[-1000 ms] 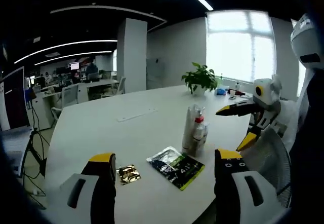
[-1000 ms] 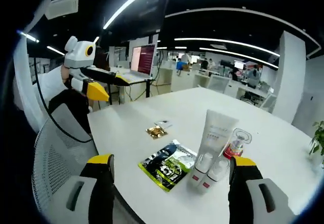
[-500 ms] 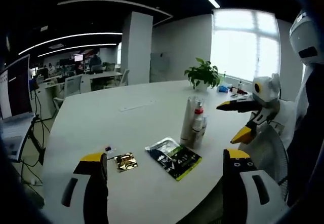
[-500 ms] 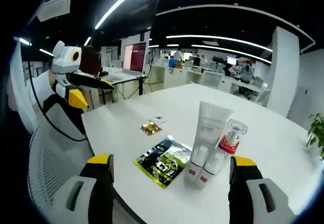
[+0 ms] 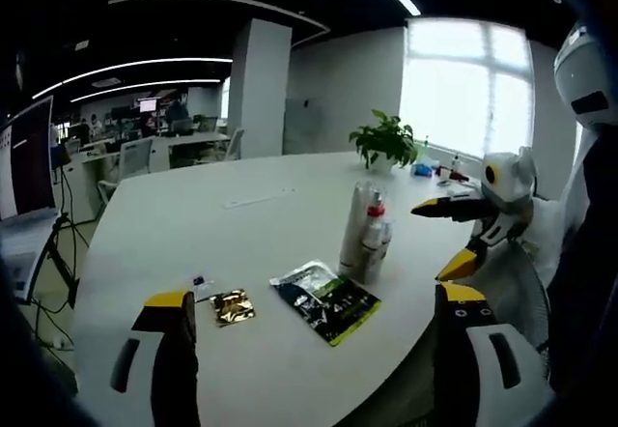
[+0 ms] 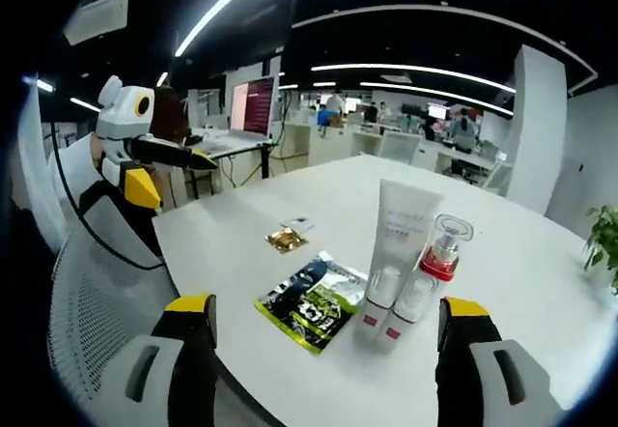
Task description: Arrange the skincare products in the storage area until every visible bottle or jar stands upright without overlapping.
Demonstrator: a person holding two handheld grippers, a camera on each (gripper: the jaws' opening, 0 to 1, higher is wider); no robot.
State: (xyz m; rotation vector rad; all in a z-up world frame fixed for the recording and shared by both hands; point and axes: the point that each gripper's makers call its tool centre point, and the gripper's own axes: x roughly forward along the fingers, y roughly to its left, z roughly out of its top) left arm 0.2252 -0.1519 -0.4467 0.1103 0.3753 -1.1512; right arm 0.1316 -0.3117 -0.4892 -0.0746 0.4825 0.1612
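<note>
Little has shifted among the things since a second ago. The tube [image 6: 400, 241], long axis vertical, cap down, stands upright on the bench [image 6: 541, 282] beside the red-capped bottle [image 6: 444, 249]. Left hand-held gripper [image 5: 309, 316] and right hand-held gripper [image 6: 328, 326] are held spread, empty.

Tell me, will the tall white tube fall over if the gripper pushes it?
Probably. The tall white tube stands upright on a narrow end, so a push near its top would likely tip it. Two small bottles and a clear-capped bottle crowd it, so they might topple too.
</note>
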